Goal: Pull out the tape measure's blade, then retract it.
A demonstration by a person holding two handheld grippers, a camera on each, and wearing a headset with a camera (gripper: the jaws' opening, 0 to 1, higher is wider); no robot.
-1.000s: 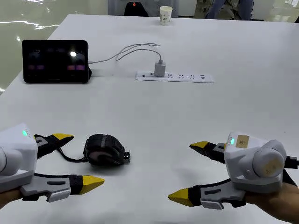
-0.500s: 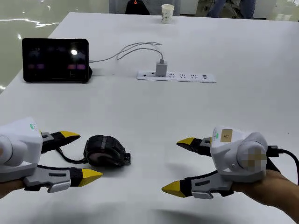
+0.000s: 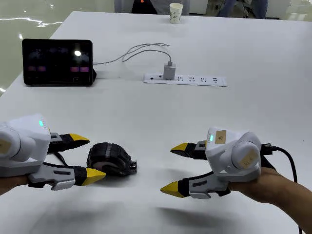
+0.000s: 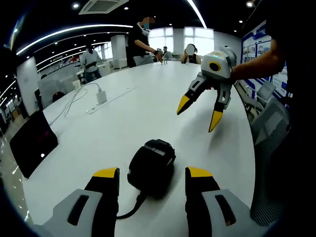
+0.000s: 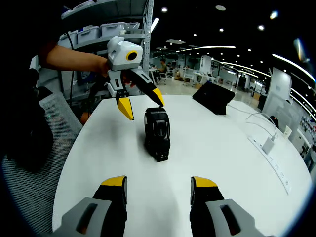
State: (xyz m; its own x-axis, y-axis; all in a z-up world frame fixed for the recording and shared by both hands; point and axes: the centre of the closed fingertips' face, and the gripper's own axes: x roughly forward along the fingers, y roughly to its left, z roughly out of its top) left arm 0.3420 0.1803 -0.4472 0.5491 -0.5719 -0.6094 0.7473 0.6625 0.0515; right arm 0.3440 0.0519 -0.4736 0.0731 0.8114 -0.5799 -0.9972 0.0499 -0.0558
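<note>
On the white table [image 3: 146,112] the tape measure [image 3: 109,158] lies on its side, a round black case with a thin black strap [image 3: 67,164] trailing off its left end. At that left end sits the left gripper [image 3: 96,157], its two yellow-tipped jaws spread apart, one tip on each side of the case. The left gripper view shows a narrow gap between the case and each jaw, so nothing is clamped, and the strap runs back between the jaws.

To the right of the tape measure, with bare table between them, the right gripper [image 3: 167,169] hovers above the surface. Its jaws are also spread wide and hold nothing, and their tips point back toward the case. The right gripper view shows the tape measure straight ahead of those jaws, its narrow end with a small dark tab turned toward them.

Beyond the tape measure, well apart from it, a dark tablet [image 3: 57,62] stands to the far left. A white power strip [image 3: 185,79] lies to the far right with a white charger [image 3: 169,71] plugged into it, and a white cable [image 3: 131,52] loops from the charger to the tablet. Farther still beyond the tape measure, a paper cup [image 3: 176,12] stands near the table's far edge.
</note>
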